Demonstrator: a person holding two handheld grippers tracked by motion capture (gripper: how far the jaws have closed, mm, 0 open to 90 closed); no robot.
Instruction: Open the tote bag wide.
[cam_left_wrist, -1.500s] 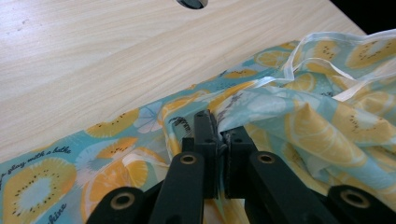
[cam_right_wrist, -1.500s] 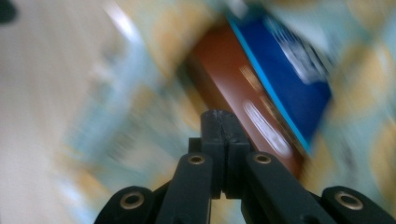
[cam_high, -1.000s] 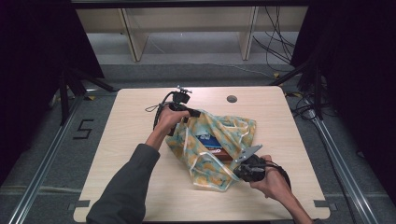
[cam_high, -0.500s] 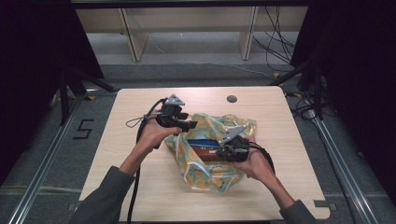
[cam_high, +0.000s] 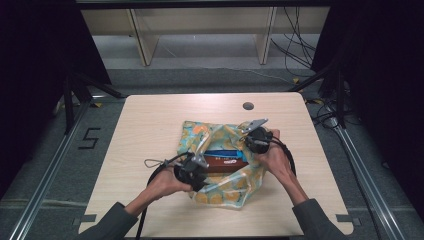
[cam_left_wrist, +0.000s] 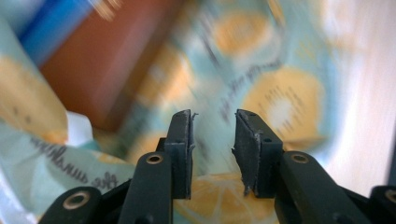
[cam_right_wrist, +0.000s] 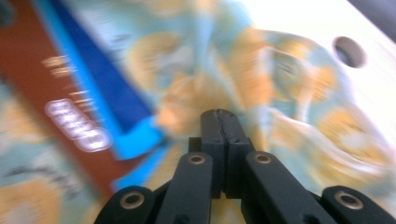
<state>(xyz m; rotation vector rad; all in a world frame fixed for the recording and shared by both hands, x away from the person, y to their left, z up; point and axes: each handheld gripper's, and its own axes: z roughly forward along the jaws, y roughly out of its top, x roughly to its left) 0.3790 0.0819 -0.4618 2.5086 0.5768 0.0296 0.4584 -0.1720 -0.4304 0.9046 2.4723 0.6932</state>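
A pale wood tabletop (cam_high: 150, 125) with a round hole (cam_high: 248, 106) stood amid dark surroundings. Left tool (cam_left_wrist: 213, 140) gaped; right tool (cam_right_wrist: 219, 140) was closed, seemingly empty, over patterned cloth (cam_high: 220, 190).

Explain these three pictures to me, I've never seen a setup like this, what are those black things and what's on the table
A person sits at a wooden table, holding a hand tool in each hand: a gripper with two black jaws. The wide picture comes from a camera above the table. The other two come from small cameras riding on each tool, looking along its jaws.

On the table lies a lemon-print cloth around a brown and blue box.

The left gripper has its jaws apart, with the cloth close in front of them. The right gripper has its jaws closed together; both close-up pictures are blurred, so I cannot tell whether cloth is pinched there.
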